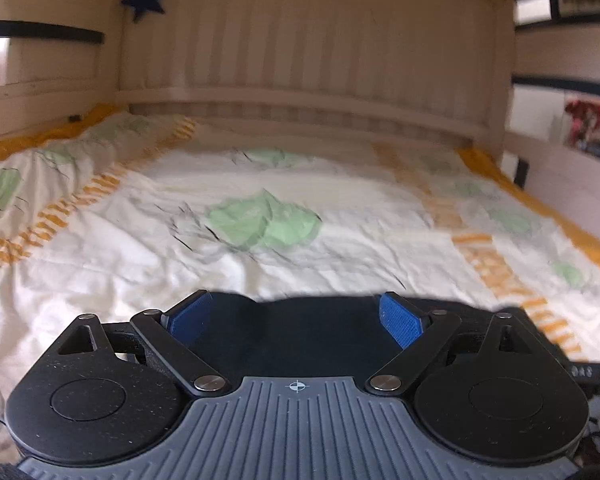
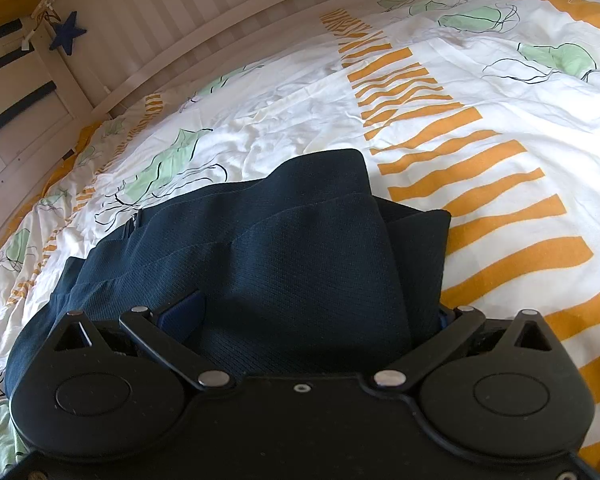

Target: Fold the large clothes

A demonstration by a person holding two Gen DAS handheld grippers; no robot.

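Right tongs [image 2: 312,312] are sitting spread wide, straddling the dark navy garment [image 2: 268,256], fabric lying between the blue pads [image 2: 186,310] but nothing clamped. Left tongs [image 1: 298,314] are released too, pads apart, with dark fabric showing between and under them; that view is blurred, so I'm only guessing it's the same garment's edge. Garment is lying on the bed, on the white duvet [image 2: 480,92] with orange stripes and green blobs, near the front edge, well apart from the slatted headboard [image 1: 308,64]. Progress, as I'm judging it: garment is already bunched into several stacked layers with a fairly square right edge, zipper [image 2: 134,220] peeking out at the left, so it's looking mostly folded; left side is trailing loose, so one more fold or a tidy-up is probably remaining. Count: one garment, two tongs, one bed, one blue star [image 2: 67,33] hanging on the frame.
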